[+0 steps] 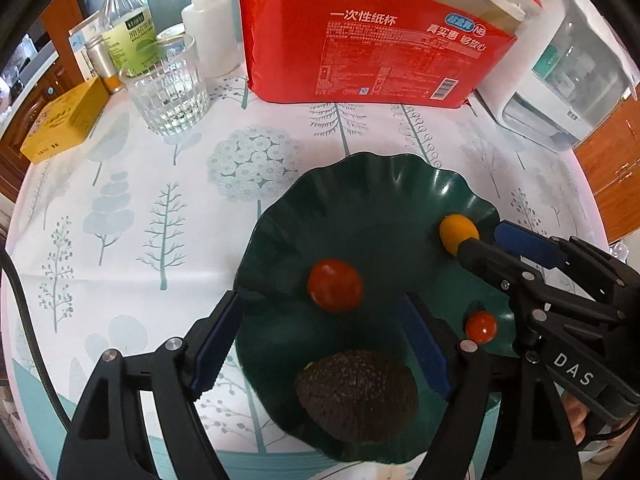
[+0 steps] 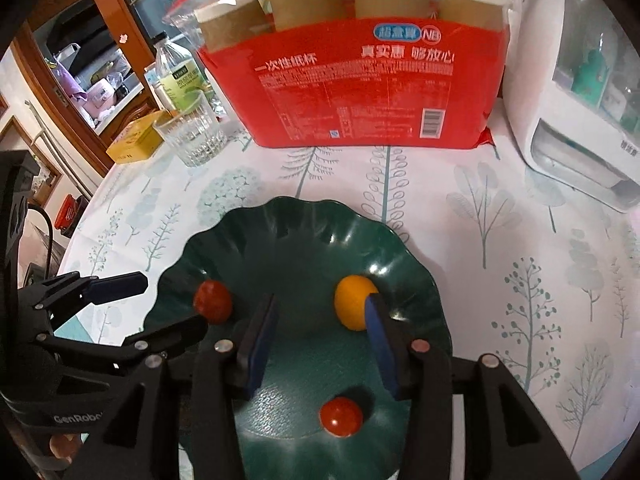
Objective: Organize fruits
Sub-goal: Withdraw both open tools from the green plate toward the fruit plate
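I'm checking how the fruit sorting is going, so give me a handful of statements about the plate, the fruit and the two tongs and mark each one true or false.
1. The avocado lies on the green plate. True.
2. The left tongs are clamped on the avocado. False: they stand open above it, pads clear of it.
3. The plate carries two red tomatoes, a larger tomato and a smaller tomato, plus one yellow fruit. True.
4. The right tongs hold the yellow fruit. False: they are open with nothing between the pads; the fruit sits on the plate just beyond one tip.
5. The drinking glass stands on the plate. False: it stands on the tablecloth, near the bottles.
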Demonstrator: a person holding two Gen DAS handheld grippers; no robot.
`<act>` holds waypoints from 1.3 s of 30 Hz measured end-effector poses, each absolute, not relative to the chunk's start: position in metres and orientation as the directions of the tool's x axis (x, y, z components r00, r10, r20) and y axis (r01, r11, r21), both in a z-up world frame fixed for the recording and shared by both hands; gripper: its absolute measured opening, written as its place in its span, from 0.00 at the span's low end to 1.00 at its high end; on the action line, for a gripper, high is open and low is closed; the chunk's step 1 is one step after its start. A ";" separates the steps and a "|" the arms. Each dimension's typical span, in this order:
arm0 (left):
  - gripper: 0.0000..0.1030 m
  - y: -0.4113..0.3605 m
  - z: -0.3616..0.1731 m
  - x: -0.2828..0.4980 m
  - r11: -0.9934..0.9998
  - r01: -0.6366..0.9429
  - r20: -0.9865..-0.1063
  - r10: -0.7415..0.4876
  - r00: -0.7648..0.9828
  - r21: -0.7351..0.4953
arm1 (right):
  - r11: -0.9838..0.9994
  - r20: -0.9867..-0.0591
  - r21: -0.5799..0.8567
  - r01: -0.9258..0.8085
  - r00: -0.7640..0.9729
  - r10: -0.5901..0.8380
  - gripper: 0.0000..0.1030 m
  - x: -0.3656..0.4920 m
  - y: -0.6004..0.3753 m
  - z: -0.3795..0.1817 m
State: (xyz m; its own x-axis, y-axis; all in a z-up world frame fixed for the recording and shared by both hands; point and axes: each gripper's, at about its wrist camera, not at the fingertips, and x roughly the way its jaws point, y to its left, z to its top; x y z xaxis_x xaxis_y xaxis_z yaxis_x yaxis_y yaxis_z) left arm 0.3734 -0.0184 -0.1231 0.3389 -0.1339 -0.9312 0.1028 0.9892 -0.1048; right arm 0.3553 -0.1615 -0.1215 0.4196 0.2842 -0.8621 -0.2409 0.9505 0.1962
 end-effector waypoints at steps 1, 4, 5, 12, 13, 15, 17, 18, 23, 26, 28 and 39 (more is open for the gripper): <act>0.77 -0.018 -0.121 0.372 0.989 0.103 -0.931 -0.133 0.340 -0.104 | 0.951 -0.861 0.194 -0.243 0.422 0.283 0.44 0.353 -0.161 -0.119; 0.77 -0.018 -0.114 0.367 0.989 0.106 -0.930 -0.136 0.343 -0.105 | 0.952 -0.861 0.188 -0.243 0.425 0.278 0.44 0.348 -0.160 -0.113; 0.77 -0.017 -0.111 0.365 0.989 0.108 -0.929 -0.135 0.345 -0.104 | 0.952 -0.861 0.187 -0.242 0.426 0.277 0.44 0.346 -0.160 -0.110; 0.79 -0.018 -0.087 0.346 0.987 0.136 -0.925 -0.125 0.359 -0.080 | 0.953 -0.852 0.192 -0.234 0.442 0.280 0.44 0.331 -0.161 -0.090; 0.79 -0.019 -0.084 0.343 0.987 0.142 -0.924 -0.121 0.363 -0.074 | 0.954 -0.851 0.189 -0.235 0.445 0.278 0.44 0.328 -0.161 -0.086; 0.79 -0.020 -0.077 0.338 0.986 0.151 -0.920 -0.119 0.373 -0.067 | 0.955 -0.848 0.180 -0.235 0.454 0.272 0.44 0.322 -0.160 -0.077; 0.79 -0.020 -0.069 0.331 0.985 0.159 -0.916 -0.129 0.381 -0.073 | 0.955 -0.843 0.179 -0.235 0.464 0.272 0.44 0.315 -0.160 -0.068; 0.79 -0.020 -0.065 0.328 0.984 0.163 -0.913 -0.135 0.385 -0.077 | 0.956 -0.840 0.177 -0.235 0.469 0.271 0.44 0.312 -0.161 -0.064; 0.79 -0.017 -0.044 0.308 0.981 0.176 -0.900 -0.146 0.410 -0.079 | 0.958 -0.828 0.166 -0.233 0.495 0.264 0.44 0.291 -0.159 -0.040; 0.79 -0.013 -0.029 0.295 0.979 0.185 -0.889 -0.158 0.430 -0.085 | 0.959 -0.821 0.157 -0.236 0.508 0.259 0.44 0.278 -0.157 -0.028; 0.79 -0.010 -0.021 0.286 0.977 0.193 -0.882 -0.166 0.442 -0.087 | 0.959 -0.814 0.154 -0.239 0.519 0.260 0.44 0.267 -0.156 -0.019; 0.79 0.010 0.021 0.218 0.964 0.233 -0.842 -0.231 0.488 -0.129 | 0.953 -0.791 0.164 -0.256 0.543 0.282 0.44 0.202 -0.138 0.015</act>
State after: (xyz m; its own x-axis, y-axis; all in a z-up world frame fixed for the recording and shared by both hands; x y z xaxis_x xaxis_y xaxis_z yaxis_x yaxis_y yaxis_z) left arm 0.2176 0.0104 0.0205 0.4883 -0.2306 -0.8417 0.2329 0.9639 -0.1290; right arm 0.2024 -0.1381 0.0148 0.5434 0.2820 -0.7907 -0.2562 0.9527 0.1637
